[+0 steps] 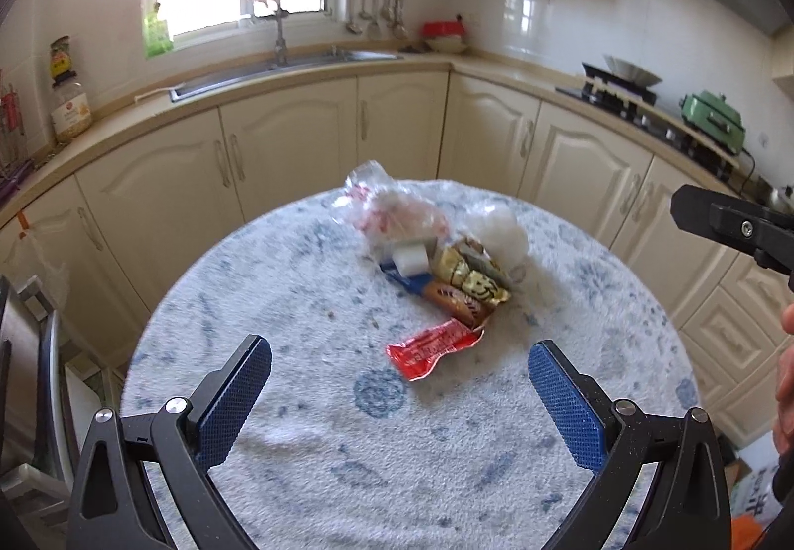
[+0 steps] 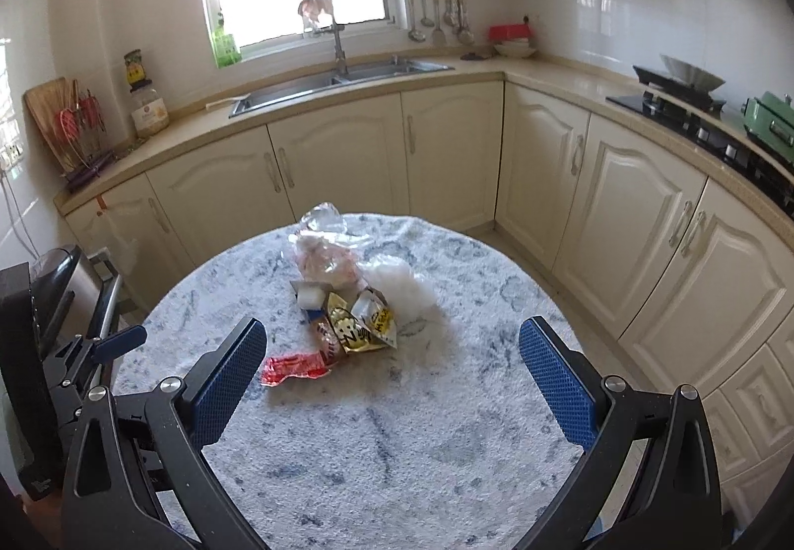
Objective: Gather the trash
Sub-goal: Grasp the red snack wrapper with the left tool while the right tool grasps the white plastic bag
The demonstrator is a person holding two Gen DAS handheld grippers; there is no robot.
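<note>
i hold both tongs spread wide and empty above the round table. the left gripper hangs just short of the red wrapper, the nearest piece of the trash pile at the table's middle. the wrapper's long axis runs across, rising slightly to the right, so it lies between the pads. from the right gripper the same red wrapper sits off by its left pad. i judge the left nearer.
</note>
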